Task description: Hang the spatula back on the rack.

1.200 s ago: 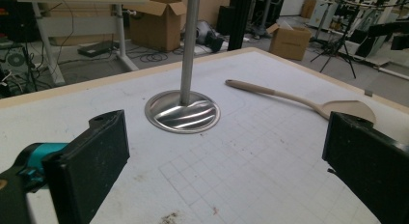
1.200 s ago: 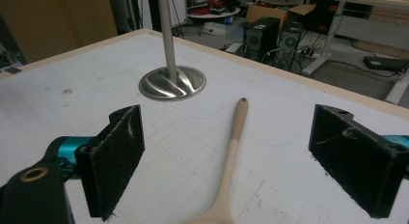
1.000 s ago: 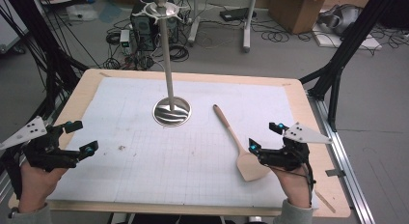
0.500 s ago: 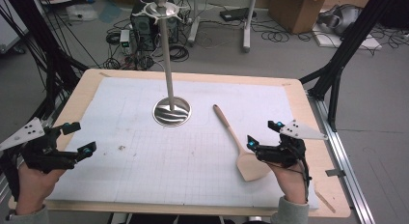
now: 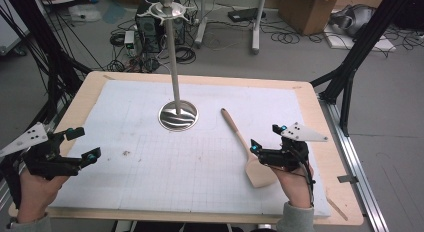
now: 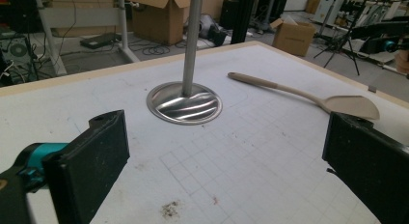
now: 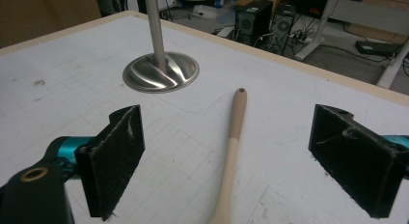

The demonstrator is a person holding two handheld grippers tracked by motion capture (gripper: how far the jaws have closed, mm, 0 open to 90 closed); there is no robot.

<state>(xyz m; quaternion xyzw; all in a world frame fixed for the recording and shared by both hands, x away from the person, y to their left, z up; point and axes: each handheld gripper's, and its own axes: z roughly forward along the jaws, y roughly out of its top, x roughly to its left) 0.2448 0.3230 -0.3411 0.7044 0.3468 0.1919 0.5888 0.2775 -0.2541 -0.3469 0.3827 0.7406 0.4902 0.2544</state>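
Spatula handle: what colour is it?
Light tan wood spatula, slightly darker towards the handle end; clearest in the right gripper view.

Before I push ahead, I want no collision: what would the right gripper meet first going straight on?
Probably the wooden spatula: its handle runs between the right gripper's open jaws. Beyond stands the metal stand, slightly left.

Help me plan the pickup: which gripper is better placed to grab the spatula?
Right. The right gripper hovers open above the spatula, whose handle runs between its jaws in the right gripper view. The left gripper, also open, sits at the table's far left edge, well away from it.
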